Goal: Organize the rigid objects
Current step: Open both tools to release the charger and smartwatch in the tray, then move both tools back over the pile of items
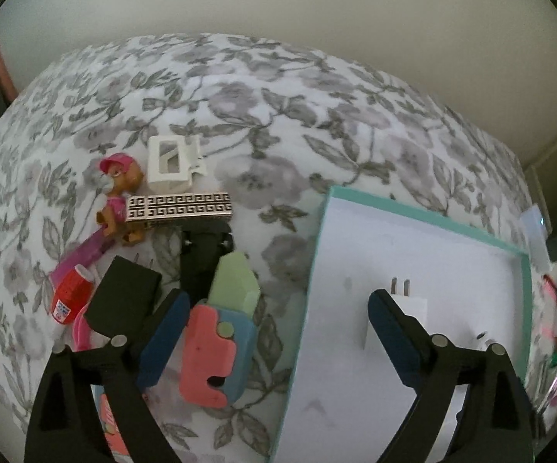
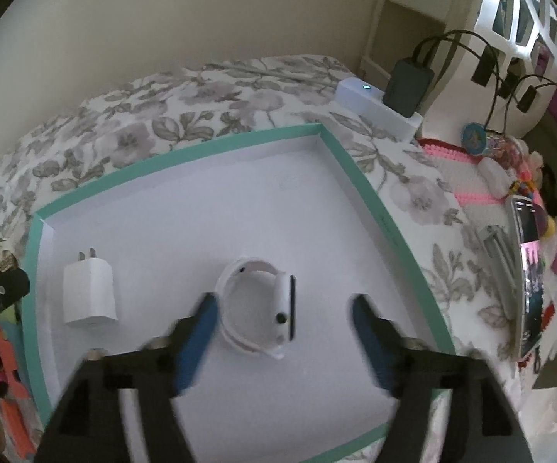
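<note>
A: I have the left gripper (image 1: 274,332) spread wide and holding nothing, low over a bed under a grey floral cover (image 1: 239,88). Its left finger hangs over a pink, blue and pale-green plastic toy (image 1: 220,332); its right finger hangs over the shallow white cardboard box with a teal rim (image 1: 413,239).

B: And the right one?

A: The right gripper (image 2: 282,328) is released too, blurred, poised above the white smartwatch with a looped white band (image 2: 263,308), which lies inside the box near its middle. A white wall charger with two metal prongs (image 2: 91,289) lies flat in the box, left of the watch and apart from it.

B: What sits outside the box?

A: To its left, in a loose heap on the cover: a small brown dog figure in a pink cap (image 1: 118,189), a silver bar with a Greek-key pattern (image 1: 180,208) touching it, a white rectangular hair claw (image 1: 174,166) just behind, a black block (image 1: 124,293) and a small red bottle (image 1: 71,293)
</note>
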Tool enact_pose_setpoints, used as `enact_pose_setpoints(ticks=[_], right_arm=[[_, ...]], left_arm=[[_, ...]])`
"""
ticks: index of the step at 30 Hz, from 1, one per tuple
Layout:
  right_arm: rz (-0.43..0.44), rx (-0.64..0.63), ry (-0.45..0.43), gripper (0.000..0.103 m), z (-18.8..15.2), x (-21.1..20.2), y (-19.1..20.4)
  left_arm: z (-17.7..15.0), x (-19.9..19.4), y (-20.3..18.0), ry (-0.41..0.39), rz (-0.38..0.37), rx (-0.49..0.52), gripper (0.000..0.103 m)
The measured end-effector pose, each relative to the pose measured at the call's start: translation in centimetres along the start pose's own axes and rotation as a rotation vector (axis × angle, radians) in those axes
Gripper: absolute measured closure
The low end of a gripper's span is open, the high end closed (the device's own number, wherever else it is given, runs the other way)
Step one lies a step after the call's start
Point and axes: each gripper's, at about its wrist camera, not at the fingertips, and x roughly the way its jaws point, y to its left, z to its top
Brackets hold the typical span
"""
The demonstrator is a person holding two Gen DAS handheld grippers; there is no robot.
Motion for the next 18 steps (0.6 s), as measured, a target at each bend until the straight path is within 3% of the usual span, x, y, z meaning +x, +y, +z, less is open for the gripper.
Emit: enact_pose_setpoints(ticks=[2,7,18], right_arm=[[0.004,-0.007,-0.007,0.015,0.0,-0.1,0.2],[0.014,-0.031,-0.039,0.0,0.0,-0.4,0.6],[0.107,-0.023,-0.069,0.0,0.0,-1.1,1.2]], left_arm=[[0.1,-0.1,0.4,-0.006,0.008,-0.013,0.009],[0.2,0.5,1.2,0.02,0.007,-0.035,0.009],[0.7,0.2,2.7,-0.018,0.018,-0.085,0.009]])
